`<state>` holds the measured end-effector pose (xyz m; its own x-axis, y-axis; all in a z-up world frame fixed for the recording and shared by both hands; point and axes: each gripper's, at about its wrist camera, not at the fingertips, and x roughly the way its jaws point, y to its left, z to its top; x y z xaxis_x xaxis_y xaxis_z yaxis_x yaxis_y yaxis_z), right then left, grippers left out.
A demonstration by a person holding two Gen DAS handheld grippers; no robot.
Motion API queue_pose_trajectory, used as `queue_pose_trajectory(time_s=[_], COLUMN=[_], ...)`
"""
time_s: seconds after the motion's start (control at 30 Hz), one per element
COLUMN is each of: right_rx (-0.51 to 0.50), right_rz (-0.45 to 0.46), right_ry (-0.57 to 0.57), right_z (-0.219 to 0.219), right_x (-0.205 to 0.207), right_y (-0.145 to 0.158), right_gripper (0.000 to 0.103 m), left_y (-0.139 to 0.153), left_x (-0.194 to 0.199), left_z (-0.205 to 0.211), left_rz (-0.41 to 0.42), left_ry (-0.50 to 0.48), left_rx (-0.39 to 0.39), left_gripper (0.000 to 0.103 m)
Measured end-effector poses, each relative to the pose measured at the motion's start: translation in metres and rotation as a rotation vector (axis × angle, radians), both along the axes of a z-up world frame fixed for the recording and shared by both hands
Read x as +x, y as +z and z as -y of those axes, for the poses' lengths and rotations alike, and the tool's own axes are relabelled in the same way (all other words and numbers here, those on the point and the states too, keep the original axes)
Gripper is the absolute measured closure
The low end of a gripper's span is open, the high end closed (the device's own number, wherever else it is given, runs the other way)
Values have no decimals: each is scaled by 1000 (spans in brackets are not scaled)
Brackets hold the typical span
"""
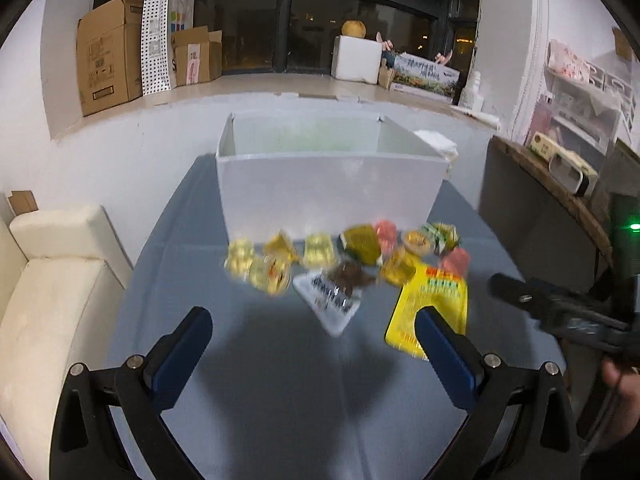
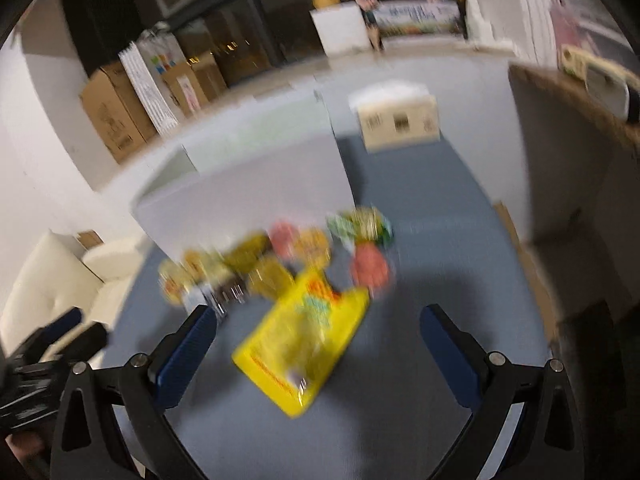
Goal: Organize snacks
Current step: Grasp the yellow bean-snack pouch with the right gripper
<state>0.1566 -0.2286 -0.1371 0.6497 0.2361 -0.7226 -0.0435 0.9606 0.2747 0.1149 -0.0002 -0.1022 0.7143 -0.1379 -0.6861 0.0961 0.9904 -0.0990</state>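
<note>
A heap of small wrapped snacks (image 1: 344,256) lies on the blue-grey table in front of a white open box (image 1: 332,180). A flat yellow packet (image 1: 430,312) lies nearest, at the right of the heap, and a white packet (image 1: 328,300) lies in the middle. My left gripper (image 1: 314,326) is open and empty, hovering short of the heap. In the right wrist view, which is blurred, my right gripper (image 2: 318,324) is open and empty above the yellow packet (image 2: 304,336), with the heap (image 2: 280,256) and white box (image 2: 248,192) beyond.
A cream sofa (image 1: 52,288) stands left of the table. A dark cabinet (image 1: 536,208) stands to the right. A small cardboard box (image 2: 396,120) sits at the table's far end. The right gripper's body (image 1: 560,308) shows at the right of the left wrist view.
</note>
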Motion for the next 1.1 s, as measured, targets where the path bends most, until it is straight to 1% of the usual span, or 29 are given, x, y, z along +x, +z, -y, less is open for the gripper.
queue_pose_trajectory(time_s=[0.13,0.3,0.4,0.43,0.5,0.53,0.57,0.6,0.67,0.73,0.77,0.87,0.97,1.1], right_rx=[-46,-47,-79,-95,-139,-171,-168,-155,-115,-102,-93,-72,-90,-71], right_rz=[-54,-77,-98,-84,-64,-62,-56,-52,-50,-49,-42,-9,45,79], right_ry=[-15,-59,-68,-69,-50,-46,-36,-27,-9,10,20,40,58,77], right_z=[-17,-21,-27,-30,-39,-43,-45,-45,-43,-42,-40,-38,-37,-31], right_x=[11,32,46,47,49,50,49,48,46,42,38,25,10,-3], right_y=[-28,-47,-55,-55,-53,-52,-52,-52,-50,-49,-46,-35,-18,0], right_gripper=[0,0,0,3,23,40,45,48,61,63,67,73,75,75], left_y=[-7,-11,-13,-14,-16,-18,-19,-21,-25,-29,-32,-37,-42,-50], left_x=[-14,-20,-21,-21,-20,-18,-17,-15,-14,-13,-12,-10,-4,9], left_z=[-6,-16,-19,-20,-22,-24,-24,-24,-24,-22,-21,-18,-10,5], left_rz=[-12,-18,-20,-22,-28,-32,-35,-41,-49,-58,-63,-70,-77,-82], left_ry=[-4,5,1,3,5,8,9,10,12,4,3,-7,-27,-60], left_rx=[-9,-11,-11,-12,-20,-23,-24,-25,-27,-29,-27,-20,-7,31], left_gripper=[0,0,0,0,0,0,0,0,0,0,0,0,0,0])
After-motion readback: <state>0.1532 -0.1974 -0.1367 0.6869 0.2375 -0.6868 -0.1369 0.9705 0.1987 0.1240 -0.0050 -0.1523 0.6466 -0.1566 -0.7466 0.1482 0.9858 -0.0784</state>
